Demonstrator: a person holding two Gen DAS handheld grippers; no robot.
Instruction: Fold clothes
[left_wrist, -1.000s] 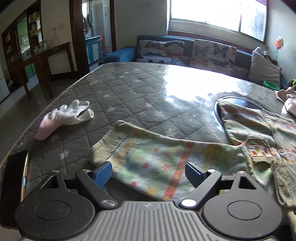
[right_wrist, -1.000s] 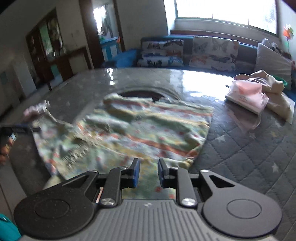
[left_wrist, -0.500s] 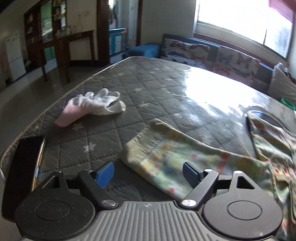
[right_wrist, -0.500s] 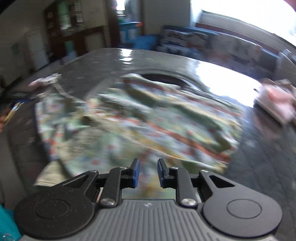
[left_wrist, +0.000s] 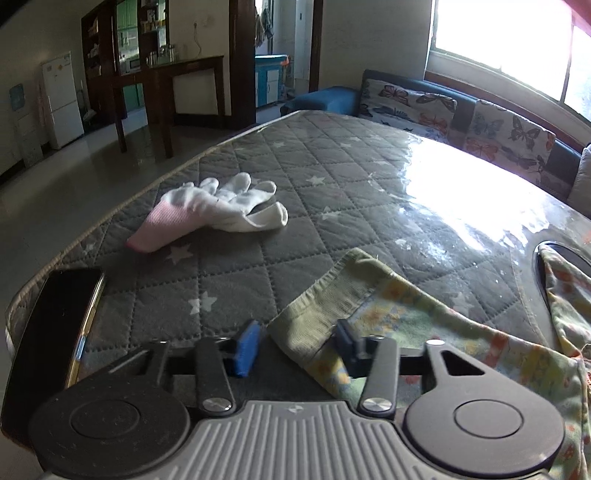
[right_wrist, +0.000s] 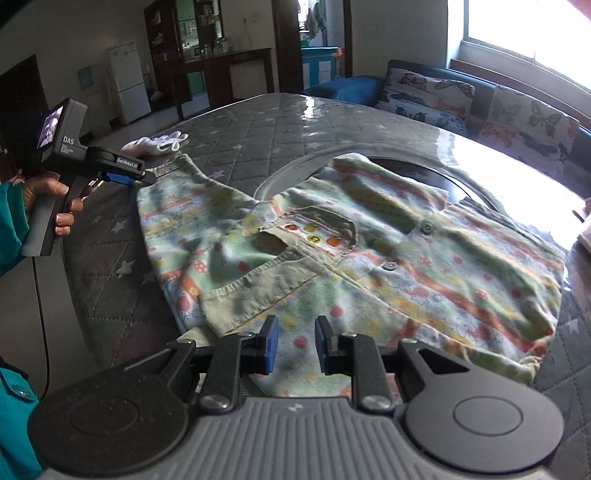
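— What's on my left?

— A phone (left_wrist: 48, 332) at the worktop (left_wrist: 332, 177) edge, then a white glove (left_wrist: 218, 210). My left claw (left_wrist: 295, 341) stands wide, the shirt (right_wrist: 351, 251) sleeve cuff lying between its fingers, ungripped.

— And right?

— My right claw (right_wrist: 294, 349) is narrow but parted, low over the shirt's near hem. The shirt lies spread on the worktop.
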